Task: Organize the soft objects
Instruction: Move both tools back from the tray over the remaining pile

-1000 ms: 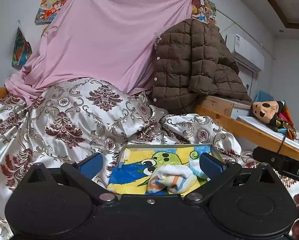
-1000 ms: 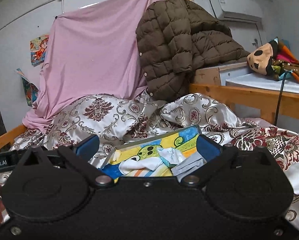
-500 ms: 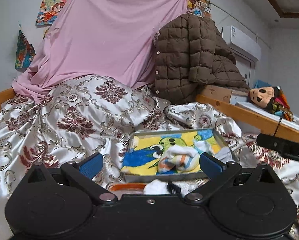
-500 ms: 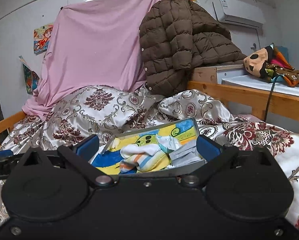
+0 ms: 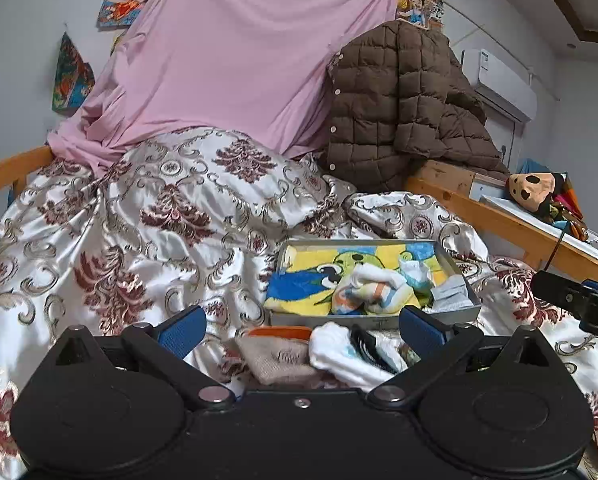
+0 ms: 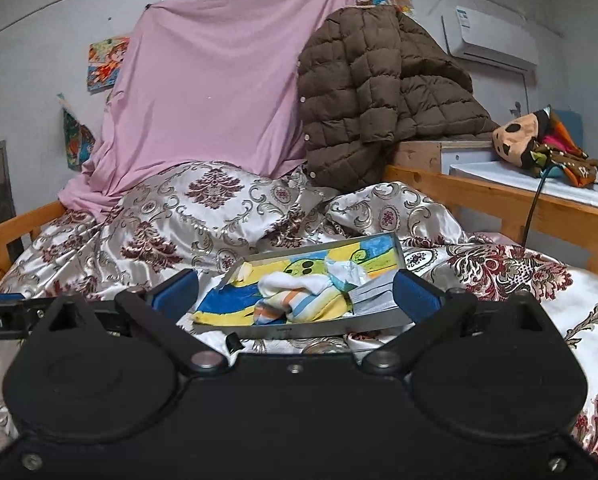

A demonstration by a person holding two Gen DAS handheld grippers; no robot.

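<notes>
At the far left, a glossy white satin quilt with maroon and gold damask motifs (image 5: 147,216) is lying rumpled across the bed, with a pink sheet (image 5: 227,64) hanging behind it.

The left gripper (image 5: 301,326) is hovering with its blue-padded fingers (image 5: 181,326) spread wide apart, released and gripping nothing. Between those pads, a small heap of soft things is resting on the quilt: a beige knitted piece with an orange edge (image 5: 277,354) and, just beside it to the right, a white sock with dark stripes (image 5: 347,352).

Just beyond that heap, a shallow rectangular grey metal tray (image 5: 373,320) is sitting on the quilt. A yellow and blue cartoon-print towel (image 5: 311,280) is lining it, and a bundle of white and orange-striped socks (image 5: 369,290) is lying on the towel, with a folded grey cloth (image 5: 451,296) in the tray's right corner.

The right gripper (image 6: 295,294) is likewise hanging wide open and empty, its pads framing the tray without touching it, as far as the view shows.

Further right, a brown quilted puffer jacket (image 6: 379,92) is draping over a wooden ledge, and a tan plush toy with dark spots (image 6: 515,140) is lying on a white surface.
</notes>
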